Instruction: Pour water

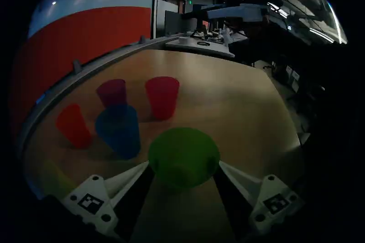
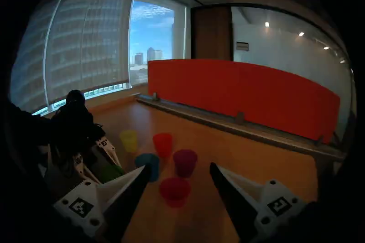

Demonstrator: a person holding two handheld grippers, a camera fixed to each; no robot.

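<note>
My left gripper [image 1: 184,164] is shut on a green cup [image 1: 184,158], one finger pressing on each side of it. Beyond it on the wooden table [image 1: 237,101] stand a blue cup [image 1: 119,130], an orange-red cup [image 1: 73,125], a purple cup [image 1: 112,91] and a red cup [image 1: 162,97]. My right gripper [image 2: 179,166] is open over the table with nothing between its fingers. Ahead of it stand a red cup [image 2: 174,191], the purple cup [image 2: 185,162], the blue cup [image 2: 147,164], an orange cup [image 2: 163,145] and a yellow cup [image 2: 129,140]. At the left, a dark-sleeved hand holds the left gripper [image 2: 102,149] with the green cup [image 2: 111,171].
A red-orange partition [image 2: 246,92] on a grey rail [image 2: 228,122] borders the table's far side. Large windows [image 2: 91,47] lie behind it. Another desk with office gear [image 1: 200,42] stands past the table's end. Bare tabletop lies to the right of the cups.
</note>
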